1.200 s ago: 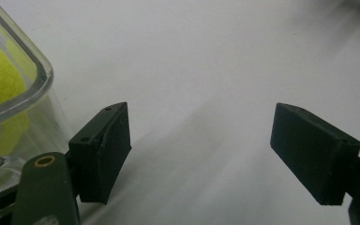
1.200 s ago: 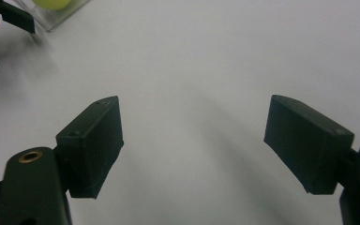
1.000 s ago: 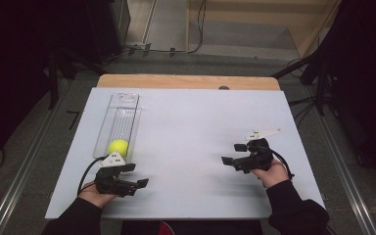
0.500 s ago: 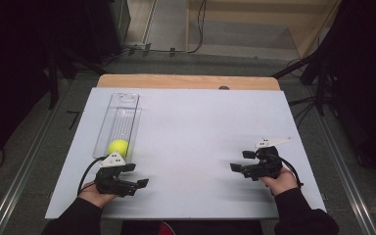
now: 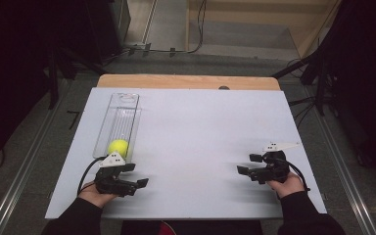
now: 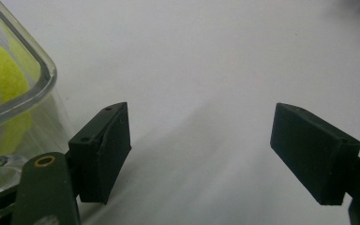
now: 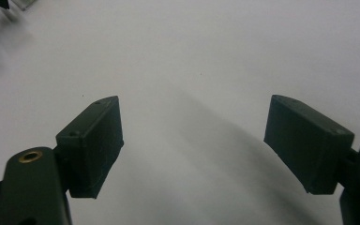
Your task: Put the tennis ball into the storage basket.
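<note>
Right gripper (image 5: 249, 164) has drawn back toward the bench (image 5: 200, 127) edge; both jaws gape wide, empty. Left gripper (image 5: 138, 175) waits just beside the tennis ball (image 5: 118, 147), probably for reaching it.

Clear tube (image 5: 119, 125) with ball (image 5: 118, 147) blocks left edge; table (image 5: 200, 132) centre open.
</note>
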The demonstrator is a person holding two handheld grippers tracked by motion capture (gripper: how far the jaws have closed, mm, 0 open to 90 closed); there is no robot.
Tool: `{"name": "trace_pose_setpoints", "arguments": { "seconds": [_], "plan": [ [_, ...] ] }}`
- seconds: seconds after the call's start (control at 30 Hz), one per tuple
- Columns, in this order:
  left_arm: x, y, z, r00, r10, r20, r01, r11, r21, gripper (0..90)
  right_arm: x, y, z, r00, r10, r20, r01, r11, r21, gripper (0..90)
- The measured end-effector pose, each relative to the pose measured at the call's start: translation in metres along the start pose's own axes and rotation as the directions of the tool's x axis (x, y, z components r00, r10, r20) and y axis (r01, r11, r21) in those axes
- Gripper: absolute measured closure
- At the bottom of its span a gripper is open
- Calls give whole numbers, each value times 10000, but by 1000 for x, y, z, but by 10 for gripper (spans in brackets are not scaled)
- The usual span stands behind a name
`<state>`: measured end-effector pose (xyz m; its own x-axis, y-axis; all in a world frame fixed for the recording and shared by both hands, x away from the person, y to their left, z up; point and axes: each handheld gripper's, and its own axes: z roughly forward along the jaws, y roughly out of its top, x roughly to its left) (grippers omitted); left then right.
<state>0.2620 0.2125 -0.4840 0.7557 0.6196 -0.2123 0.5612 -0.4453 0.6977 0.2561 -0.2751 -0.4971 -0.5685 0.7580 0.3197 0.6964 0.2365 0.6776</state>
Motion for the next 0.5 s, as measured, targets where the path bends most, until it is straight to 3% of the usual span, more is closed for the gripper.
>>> {"name": "trace_pose_setpoints", "arguments": {
  "seconds": [0.5],
  "plan": [
    [0,0,0,10000,12,-1,-12,10000,33,212,-2,-2,4,10000,-65,60,64,9996,267,176]
  ]
}}
